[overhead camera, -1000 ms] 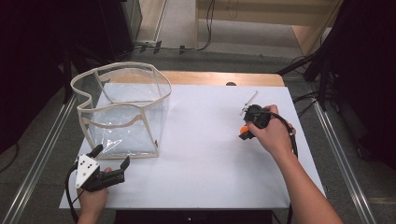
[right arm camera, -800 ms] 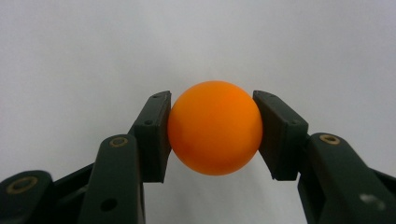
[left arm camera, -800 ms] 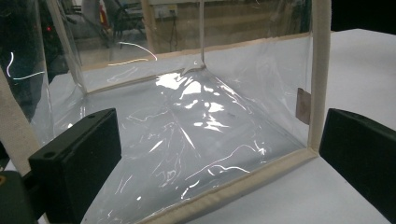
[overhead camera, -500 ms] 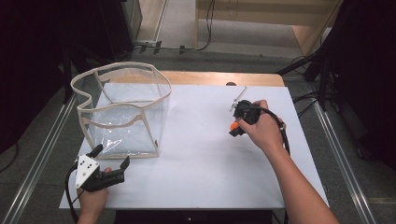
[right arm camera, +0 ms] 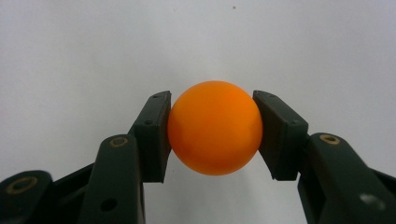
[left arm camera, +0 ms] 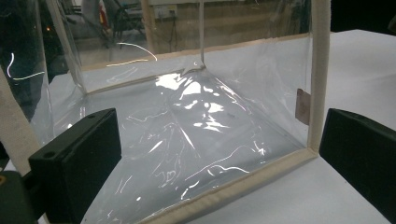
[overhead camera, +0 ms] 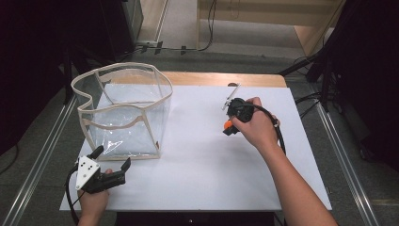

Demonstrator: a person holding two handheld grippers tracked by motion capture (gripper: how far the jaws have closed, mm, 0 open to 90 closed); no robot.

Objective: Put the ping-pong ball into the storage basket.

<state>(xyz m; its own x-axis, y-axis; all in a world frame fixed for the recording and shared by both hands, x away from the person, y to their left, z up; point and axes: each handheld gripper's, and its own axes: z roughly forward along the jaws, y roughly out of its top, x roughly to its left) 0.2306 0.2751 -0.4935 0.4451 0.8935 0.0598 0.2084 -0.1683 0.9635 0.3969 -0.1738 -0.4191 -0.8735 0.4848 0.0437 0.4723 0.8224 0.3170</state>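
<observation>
High view first: our right gripper (overhead camera: 227,128) is over the white table (overhead camera: 207,179), and a small orange ball (overhead camera: 227,125) shows at its tip. Our left gripper (overhead camera: 112,160) rests at the near left corner of the table with its jaws well apart and nothing between them. A clear bag (overhead camera: 123,113) with beige edges stands just ahead of the left gripper and far to the left of the right one.

Left gripper view: we see the two black jaws wide open, one at each side. The bag (left arm camera: 196,121) stands directly in front of them, close, but the jaws do not touch it.

Right gripper view: our jaws are closed on the ball (right arm camera: 215,134). It sits between the two pads, which press it from both sides, and the table (right arm camera: 93,56) lies behind it.
</observation>
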